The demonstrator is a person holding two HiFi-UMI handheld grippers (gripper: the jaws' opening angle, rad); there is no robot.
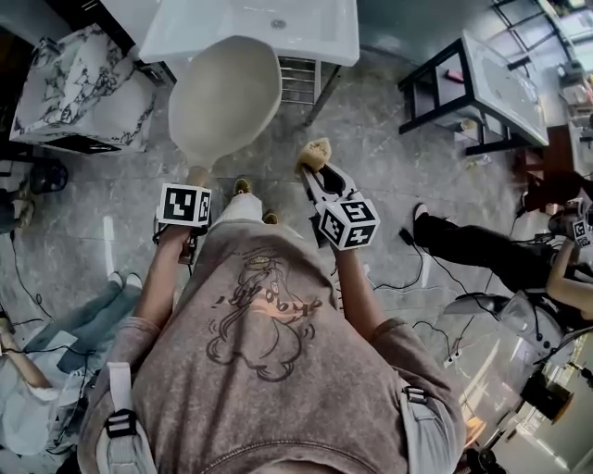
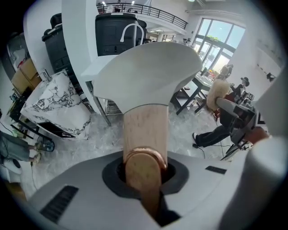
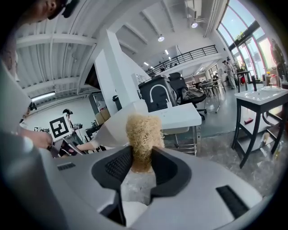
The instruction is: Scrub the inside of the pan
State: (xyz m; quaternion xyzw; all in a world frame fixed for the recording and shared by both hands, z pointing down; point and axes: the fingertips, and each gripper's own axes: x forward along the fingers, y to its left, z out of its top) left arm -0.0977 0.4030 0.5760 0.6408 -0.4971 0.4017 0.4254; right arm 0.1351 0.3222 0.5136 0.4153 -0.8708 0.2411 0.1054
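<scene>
I hold a cream pan [image 1: 222, 97] in the air by its wooden handle [image 2: 145, 130], with my left gripper [image 1: 196, 180] shut on that handle. In the left gripper view the pan [image 2: 148, 67] rises straight ahead of the jaws, seen from its outside. To its right, my right gripper [image 1: 317, 171] is shut on a tan fibrous scrubber [image 1: 313, 153]. The scrubber [image 3: 143, 137] stands up between the right gripper's [image 3: 141, 164] dark pads, beside the pan [image 3: 112, 128] and apart from it. In the head view the pan's inside does not show.
A white sink table [image 1: 269, 28] stands just beyond the pan. A marble-patterned block [image 1: 79, 88] is at the left, a black-framed table [image 1: 491, 83] at the right. Seated people [image 1: 482, 245] and cables [image 1: 408, 278] lie on the floor around me.
</scene>
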